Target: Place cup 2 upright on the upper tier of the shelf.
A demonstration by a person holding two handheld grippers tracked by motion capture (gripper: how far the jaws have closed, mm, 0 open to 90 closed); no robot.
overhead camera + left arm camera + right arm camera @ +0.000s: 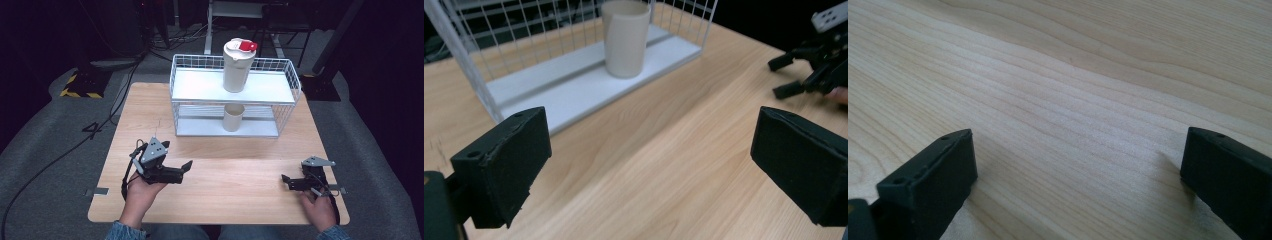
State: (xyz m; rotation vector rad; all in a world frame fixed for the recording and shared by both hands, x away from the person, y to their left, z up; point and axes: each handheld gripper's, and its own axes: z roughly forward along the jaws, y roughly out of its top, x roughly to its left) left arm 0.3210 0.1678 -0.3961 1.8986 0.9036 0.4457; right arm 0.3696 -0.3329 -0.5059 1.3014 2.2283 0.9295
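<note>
Both the left gripper [186,167] and right gripper [285,181] rest low over the wooden table [225,165], jaws spread wide and empty. The beige cup [233,117] stands upright on the wire rack's [287,92] lower shelf, beneath a lidded white tumbler [236,67]; bare tabletop lies between.

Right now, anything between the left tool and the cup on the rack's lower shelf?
Nothing visible. Bare table lies between the open left tool and the cup. The cup stands at the open front of the rack; wire mesh closes the sides and back.
</note>
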